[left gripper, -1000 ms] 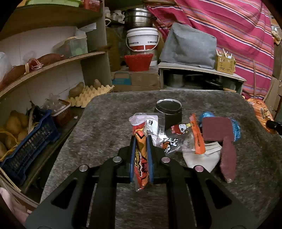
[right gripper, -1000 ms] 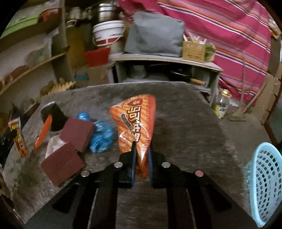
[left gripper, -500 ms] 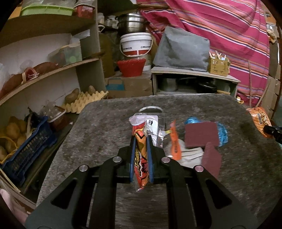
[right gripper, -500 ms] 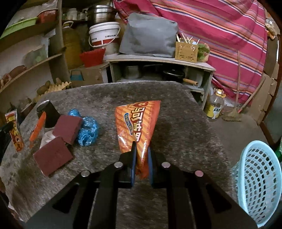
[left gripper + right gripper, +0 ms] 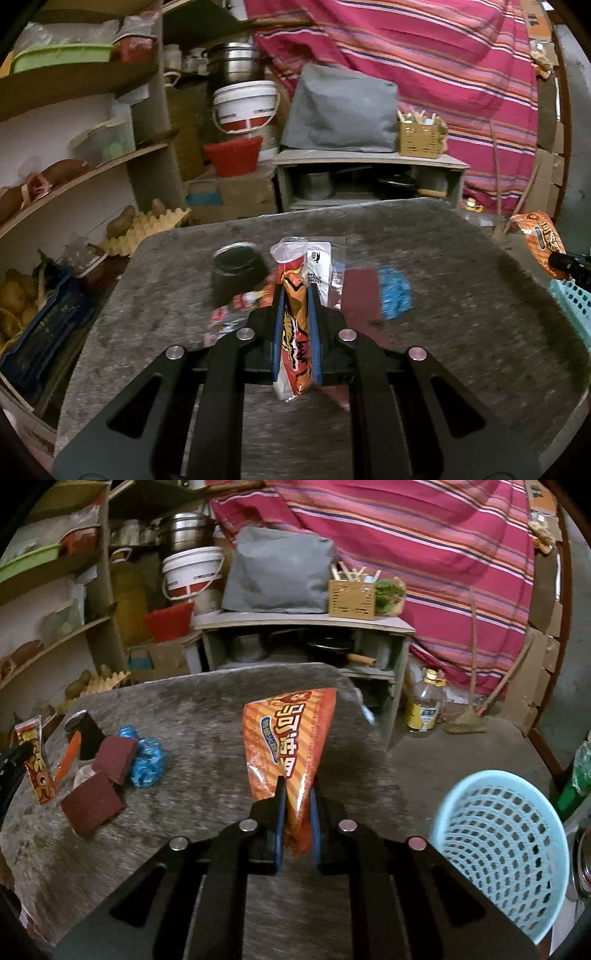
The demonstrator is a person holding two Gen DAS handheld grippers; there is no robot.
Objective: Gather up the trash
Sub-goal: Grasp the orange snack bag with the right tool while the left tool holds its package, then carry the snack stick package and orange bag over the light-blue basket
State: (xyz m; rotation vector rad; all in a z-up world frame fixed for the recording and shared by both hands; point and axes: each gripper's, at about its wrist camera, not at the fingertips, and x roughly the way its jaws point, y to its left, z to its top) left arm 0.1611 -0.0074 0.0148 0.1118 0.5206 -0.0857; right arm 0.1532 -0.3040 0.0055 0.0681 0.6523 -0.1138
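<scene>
My left gripper (image 5: 295,295) is shut on a narrow red and orange snack wrapper (image 5: 294,306) that stands upright between its blue pads above the grey table (image 5: 461,332). My right gripper (image 5: 297,786) is shut on a wide orange chip bag (image 5: 291,734), held near the table's right edge. A light blue mesh basket (image 5: 498,849) stands on the floor to the lower right of that gripper. In the left wrist view the chip bag (image 5: 541,240) and the basket's rim (image 5: 572,299) show at the far right. The narrow wrapper (image 5: 35,760) appears at the left edge of the right wrist view.
On the table lie two maroon sponges (image 5: 103,779), a crumpled blue bag (image 5: 147,760), a dark can (image 5: 236,269), an orange wrapper (image 5: 68,755) and a printed wrapper (image 5: 236,306). Shelves (image 5: 74,177) line the left. A low cabinet (image 5: 306,642) and a bottle (image 5: 424,705) stand beyond.
Both grippers have swung right with their wrappers still held. The table items have slid left in both views, and the blue basket has come much further into the right wrist view.
</scene>
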